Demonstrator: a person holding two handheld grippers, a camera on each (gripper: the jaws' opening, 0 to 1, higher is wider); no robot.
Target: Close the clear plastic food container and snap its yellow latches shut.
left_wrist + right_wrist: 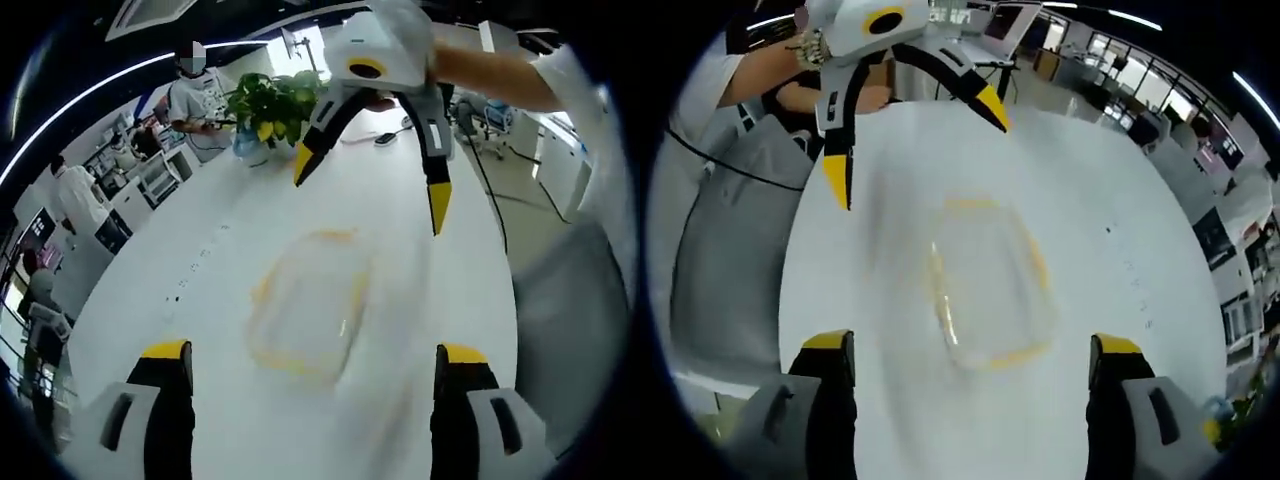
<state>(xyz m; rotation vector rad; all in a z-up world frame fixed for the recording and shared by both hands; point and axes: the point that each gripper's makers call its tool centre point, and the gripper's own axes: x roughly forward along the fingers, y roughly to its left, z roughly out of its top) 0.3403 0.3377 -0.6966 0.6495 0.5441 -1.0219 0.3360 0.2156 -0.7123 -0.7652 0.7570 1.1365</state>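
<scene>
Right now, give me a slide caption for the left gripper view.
Both tongs open over a blurred clear food container with yellow latches on a white table; the right tongs face in from above.

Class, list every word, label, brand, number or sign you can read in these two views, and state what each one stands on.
None can be read.
Clear plastic food container: motion-blurred, no label legible.
Left hand-held gripper and right hand-held gripper: yellow tips, no text visible.
White table: small dark marks, too small to read.
Background screens and equipment: too small and blurred to read.
</scene>
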